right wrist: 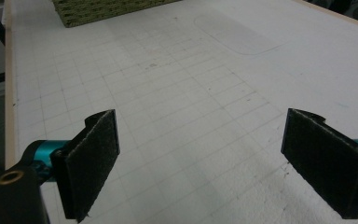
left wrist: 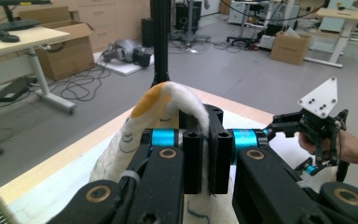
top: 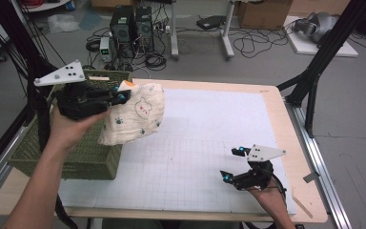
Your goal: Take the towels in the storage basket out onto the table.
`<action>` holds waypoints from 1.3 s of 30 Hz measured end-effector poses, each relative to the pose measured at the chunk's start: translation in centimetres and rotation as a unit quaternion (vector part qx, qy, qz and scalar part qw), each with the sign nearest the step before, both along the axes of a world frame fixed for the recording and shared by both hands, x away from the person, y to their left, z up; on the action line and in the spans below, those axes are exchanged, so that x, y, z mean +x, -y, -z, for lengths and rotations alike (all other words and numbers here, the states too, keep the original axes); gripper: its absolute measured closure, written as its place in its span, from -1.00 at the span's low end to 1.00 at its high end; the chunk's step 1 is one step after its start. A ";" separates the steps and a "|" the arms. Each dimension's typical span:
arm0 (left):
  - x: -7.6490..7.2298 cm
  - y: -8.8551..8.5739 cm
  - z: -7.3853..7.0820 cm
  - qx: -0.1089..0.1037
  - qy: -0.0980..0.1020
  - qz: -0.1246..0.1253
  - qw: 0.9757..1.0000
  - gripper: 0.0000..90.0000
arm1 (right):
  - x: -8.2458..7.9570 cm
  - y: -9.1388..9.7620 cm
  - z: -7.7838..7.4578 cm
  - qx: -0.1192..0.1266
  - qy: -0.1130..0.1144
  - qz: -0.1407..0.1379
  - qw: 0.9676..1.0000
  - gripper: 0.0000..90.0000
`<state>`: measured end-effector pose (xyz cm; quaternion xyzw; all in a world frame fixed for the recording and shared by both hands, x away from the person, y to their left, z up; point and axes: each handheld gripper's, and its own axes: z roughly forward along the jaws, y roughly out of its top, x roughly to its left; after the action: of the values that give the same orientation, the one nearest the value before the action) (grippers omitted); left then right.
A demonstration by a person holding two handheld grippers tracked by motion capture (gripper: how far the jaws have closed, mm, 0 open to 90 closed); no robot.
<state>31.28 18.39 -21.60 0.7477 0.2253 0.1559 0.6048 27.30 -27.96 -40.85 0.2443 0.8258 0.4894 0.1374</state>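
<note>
A cream cloth (top: 140, 114) printed with small animals hangs in the air over the right rim of the green basket (top: 62, 157). My left gripper (top: 119, 95) is shut on its top edge, and an orange patch shows at the pinch. In the left gripper view the cloth (left wrist: 168, 105) is folded over and pinched between the closed pads (left wrist: 209, 161). My right gripper (top: 232, 164) rests low over the white mat near the front right, open, with nothing between its pads (right wrist: 93, 161).
The white gridded mat (top: 205, 138) covers most of the wooden table (top: 293, 143). The green basket stands at the left edge. Black frame legs (top: 321, 57) rise at the right and left, with computers and cables on the floor beyond.
</note>
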 end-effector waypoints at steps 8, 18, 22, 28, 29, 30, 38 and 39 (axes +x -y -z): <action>0.2 2.3 0.1 -0.002 0.000 0.022 1.000 0.92 | 0.0 0.1 -0.1 0.003 0.002 0.000 1.000 -0.76; 0.5 5.6 1.6 -0.003 -0.001 0.029 1.000 0.92 | 0.0 -0.1 0.0 0.000 0.002 -0.002 1.000 -0.76; 0.9 6.9 3.0 0.002 -0.013 0.031 0.999 0.92 | -0.1 -0.1 0.0 -0.004 0.004 -0.003 1.000 -0.76; 1.6 9.2 5.4 0.008 -0.032 0.040 0.999 0.90 | -0.1 -0.1 0.0 -0.003 0.004 -0.002 1.000 -0.76; 1.7 9.6 5.8 0.015 -0.033 0.039 0.999 0.89 | -0.1 -0.1 0.0 -0.004 0.006 -0.003 1.000 -0.76; 1.9 10.0 6.2 0.017 -0.038 0.041 0.998 0.88 | 0.0 -0.1 0.0 -0.004 0.008 -0.002 1.000 -0.76; 3.4 12.2 10.1 0.034 -0.073 0.039 0.996 0.86 | 0.0 -0.4 0.2 -0.008 0.003 -0.007 1.000 -0.76; 3.5 12.5 10.6 0.041 -0.075 0.036 0.996 0.85 | 0.0 -0.5 0.2 -0.011 0.001 -0.007 1.000 -0.76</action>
<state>34.82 5.94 -32.20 0.7888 0.2368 0.0867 0.5606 27.31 -27.48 -41.06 0.2364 0.8328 0.4814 0.1369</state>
